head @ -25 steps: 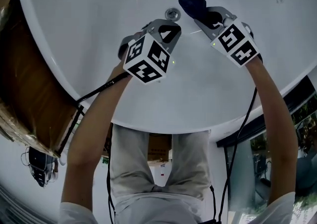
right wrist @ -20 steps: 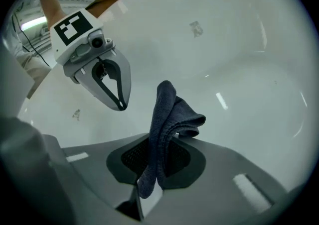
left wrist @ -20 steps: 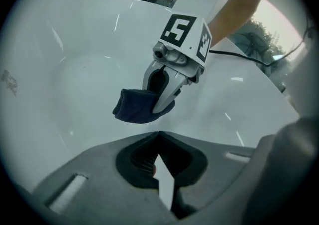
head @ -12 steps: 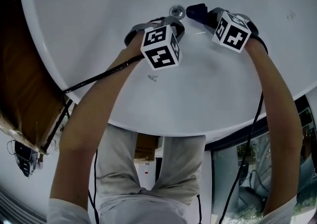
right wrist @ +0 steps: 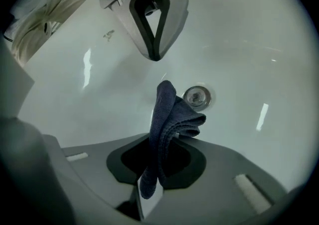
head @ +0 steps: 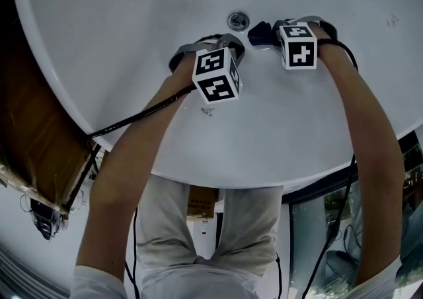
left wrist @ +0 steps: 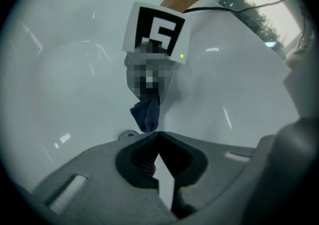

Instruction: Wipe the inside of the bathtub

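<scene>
Far side of bathtub [head: 132,13] cut off by pic edge. Cloth [head: 255,29], just right of drain [head: 238,20], mostly hidden behind right tool [head: 268,33]. Speck [head: 207,111] below drain too small to ID.

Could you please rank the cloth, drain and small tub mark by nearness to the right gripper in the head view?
1. Cloth, in the right gripper's jaws.
2. Drain, just left of it.
3. Small mark, far lower left.

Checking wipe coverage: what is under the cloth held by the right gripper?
Bare white tub floor; the drain lies just beside the cloth, not under it. The patch directly beneath is covered, so contact can't be confirmed.
</scene>
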Demonstrator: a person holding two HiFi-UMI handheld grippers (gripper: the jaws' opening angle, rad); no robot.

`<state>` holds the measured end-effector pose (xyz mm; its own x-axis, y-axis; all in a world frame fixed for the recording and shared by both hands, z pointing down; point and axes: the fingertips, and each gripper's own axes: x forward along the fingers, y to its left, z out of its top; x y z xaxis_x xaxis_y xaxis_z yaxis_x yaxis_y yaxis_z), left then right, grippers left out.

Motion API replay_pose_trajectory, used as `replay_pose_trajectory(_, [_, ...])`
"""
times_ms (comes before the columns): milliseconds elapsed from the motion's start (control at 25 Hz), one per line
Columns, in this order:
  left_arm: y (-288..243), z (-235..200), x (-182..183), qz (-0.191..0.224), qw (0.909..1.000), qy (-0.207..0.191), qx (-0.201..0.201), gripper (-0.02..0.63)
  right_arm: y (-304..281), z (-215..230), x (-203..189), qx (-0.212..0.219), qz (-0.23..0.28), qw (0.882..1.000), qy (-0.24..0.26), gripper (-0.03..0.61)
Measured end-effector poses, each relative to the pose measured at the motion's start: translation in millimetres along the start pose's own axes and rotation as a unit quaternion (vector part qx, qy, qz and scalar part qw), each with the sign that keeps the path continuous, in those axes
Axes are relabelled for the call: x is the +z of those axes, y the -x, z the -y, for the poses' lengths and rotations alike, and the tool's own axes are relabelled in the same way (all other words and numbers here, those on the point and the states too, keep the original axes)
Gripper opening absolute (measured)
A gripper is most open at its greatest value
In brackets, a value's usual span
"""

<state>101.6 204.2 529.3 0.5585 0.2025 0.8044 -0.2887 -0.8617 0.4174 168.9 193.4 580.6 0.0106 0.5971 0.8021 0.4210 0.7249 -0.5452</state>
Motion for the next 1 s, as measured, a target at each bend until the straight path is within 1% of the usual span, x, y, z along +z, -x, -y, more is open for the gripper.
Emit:
replay_pose_trajectory(80, [-6.0,-3.4,2.8,-0.002,1.0,0.001,0.003,0.0,-13.6,-4.3,-0.6,0.012,-0.003,1.0,0.012,0.055])
replay_pose_trajectory(240, [-11.0,-15.1,-1.7,0.002,0.9993,0.021,0.03,0.0,-36.1,-10.3,1.1,0.033,-0.024,0.998,0.047,0.055])
replay_pose_trajectory(360, [-12.6,-7.4,-8.7,0.006,0.9995,0.025,0.02,0.0,-46.8,-14.5,4.4,0.043,-0.037,0.996,0.062,0.055])
replay_pose_trajectory(560, [-18.1,-0.4,-17.2,-0.015,0.9997,0.012,0.013,0.0,-53.5,-21.3,3.8,0.054,-0.034,0.997,0.05,0.055])
replay_pose_trajectory(720, [-19.8,7.4,-14.6,-0.014,0.9999,0.005,-0.004,0.0,-57.3,-29.5,3.1,0.057,-0.024,0.998,0.028,0.057])
replay_pose_trajectory(920, [-23.2,13.3,-11.9,-0.012,0.9996,0.013,-0.021,0.0,-58.0,-35.1,1.1,0.056,-0.024,0.998,0.024,0.055])
replay_pose_trajectory(1000, [-23.0,14.4,-12.9,-0.016,0.9996,0.007,-0.024,0.0,-56.5,-35.3,2.2,0.058,-0.026,0.998,0.024,0.055])
